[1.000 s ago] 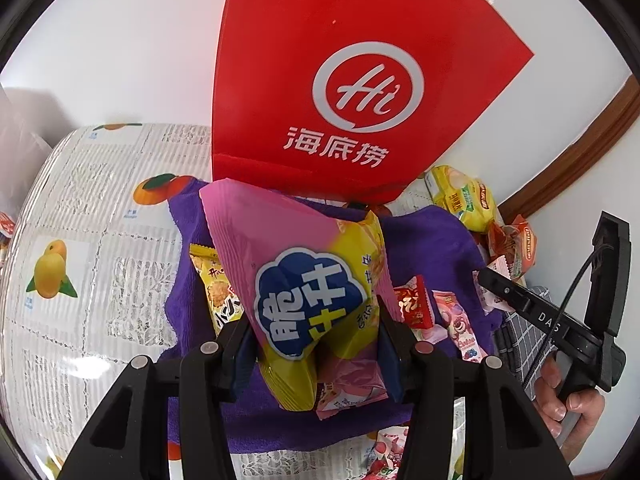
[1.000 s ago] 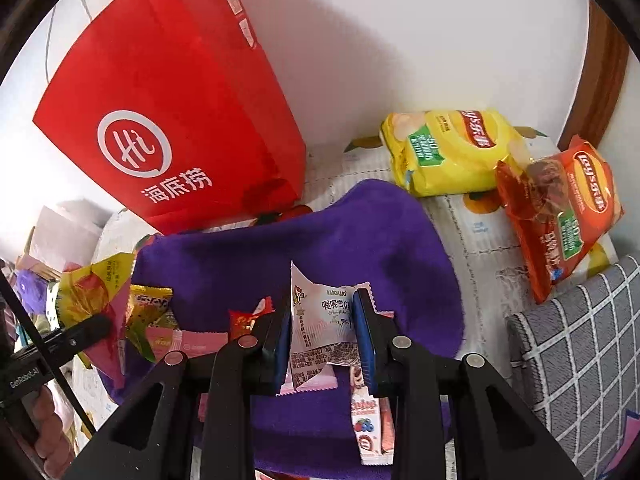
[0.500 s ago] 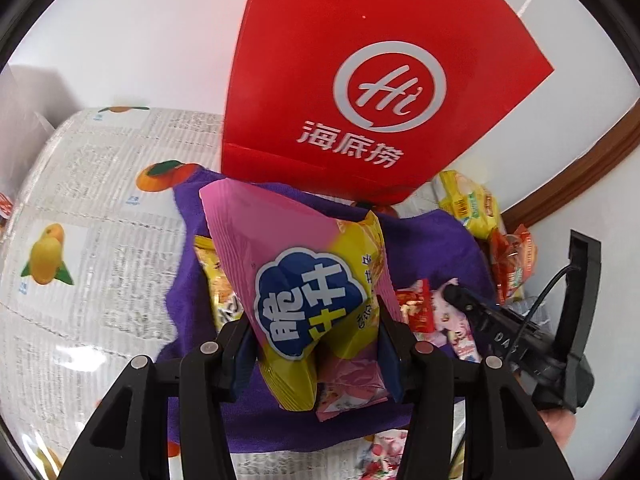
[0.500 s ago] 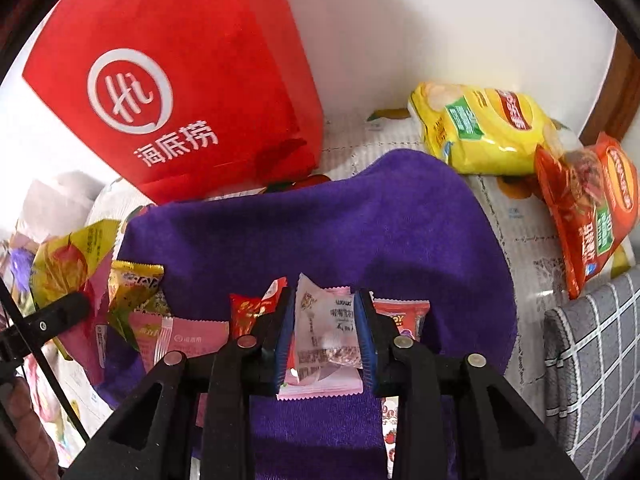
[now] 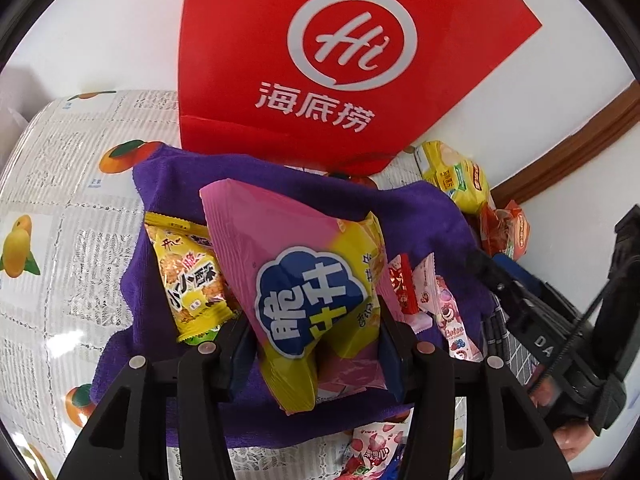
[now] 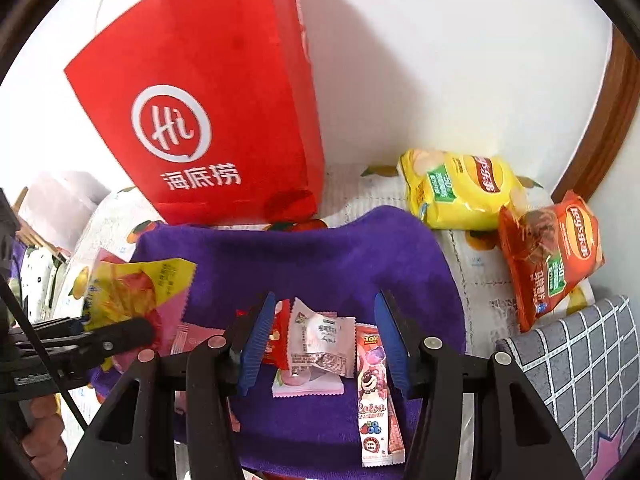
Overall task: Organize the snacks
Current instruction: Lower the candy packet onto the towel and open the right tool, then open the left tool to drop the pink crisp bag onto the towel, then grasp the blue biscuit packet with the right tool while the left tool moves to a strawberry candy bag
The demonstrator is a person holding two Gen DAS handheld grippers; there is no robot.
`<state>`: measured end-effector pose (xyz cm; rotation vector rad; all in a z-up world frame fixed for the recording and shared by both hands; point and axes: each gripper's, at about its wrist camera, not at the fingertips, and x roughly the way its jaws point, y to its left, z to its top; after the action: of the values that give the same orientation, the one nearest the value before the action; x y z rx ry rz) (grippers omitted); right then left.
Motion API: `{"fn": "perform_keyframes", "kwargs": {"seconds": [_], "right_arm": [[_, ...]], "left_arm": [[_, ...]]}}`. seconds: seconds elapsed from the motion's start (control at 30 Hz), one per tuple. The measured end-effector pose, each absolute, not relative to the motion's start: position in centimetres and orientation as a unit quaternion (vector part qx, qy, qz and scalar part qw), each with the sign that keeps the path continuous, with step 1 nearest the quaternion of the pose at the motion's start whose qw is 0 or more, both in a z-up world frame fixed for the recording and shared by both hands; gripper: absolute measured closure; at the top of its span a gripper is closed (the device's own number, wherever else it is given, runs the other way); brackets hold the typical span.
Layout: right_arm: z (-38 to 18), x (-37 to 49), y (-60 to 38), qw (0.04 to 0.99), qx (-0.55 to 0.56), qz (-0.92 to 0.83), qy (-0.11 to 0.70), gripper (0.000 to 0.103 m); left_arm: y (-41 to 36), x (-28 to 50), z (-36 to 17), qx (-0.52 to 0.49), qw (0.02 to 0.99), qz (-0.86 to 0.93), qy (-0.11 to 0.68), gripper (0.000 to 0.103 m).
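Red bag printed with a white "Hi" ring logo and 海底捞 stands upright against the white wall, at the back edge of the purple towel. Left gripper is clamped on a pink-and-yellow chip bag with a blue cloud label reading 脆升升, held tilted above the towel. Beside it on the towel lies a yellow pack reading 小小酥, and to the right a small red sachet, writing too small to read. Right gripper has its jaws opening, blue pads apart; a white sachet lies between them untouched, resting on a pink packet, text illegible. Next to it a long Lotso stick with a "TOY" badge and blueberry picture lies flat on the towel. Off the towel near the wall sit a yellow Lay's bag and an orange Lay's bag, both marked 乐事, touching each other. Table is covered with a tablecloth of lacy white print with orange and mango pictures. Grey checked cloth at right. Brown wood trim runs along the wall.
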<state>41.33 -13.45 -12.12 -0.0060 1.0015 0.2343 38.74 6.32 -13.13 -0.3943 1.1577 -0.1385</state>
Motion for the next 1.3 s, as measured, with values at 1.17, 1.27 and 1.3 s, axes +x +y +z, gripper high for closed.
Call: {"fn": "perform_keyframes", "kwargs": {"seconds": [1.17,1.27,1.3], "right_arm": [[-12.3,30.4,-14.6,0.845,0.041,0.155,0.509,0.046],[-13.6,27.5,-14.7,0.840,0.027,0.163,0.517,0.046],[-14.3,26.5,-14.8,0.835,0.025,0.173,0.522,0.046]], "left_arm": [[5.9,35.6,-7.3,-0.169,0.845,-0.086,0.501,0.029],[5.4,34.6,-6.2,-0.161,0.852,-0.089,0.491,0.030],[5.4,34.3,-5.8,-0.159,0.854,-0.088,0.488,0.030]]}}
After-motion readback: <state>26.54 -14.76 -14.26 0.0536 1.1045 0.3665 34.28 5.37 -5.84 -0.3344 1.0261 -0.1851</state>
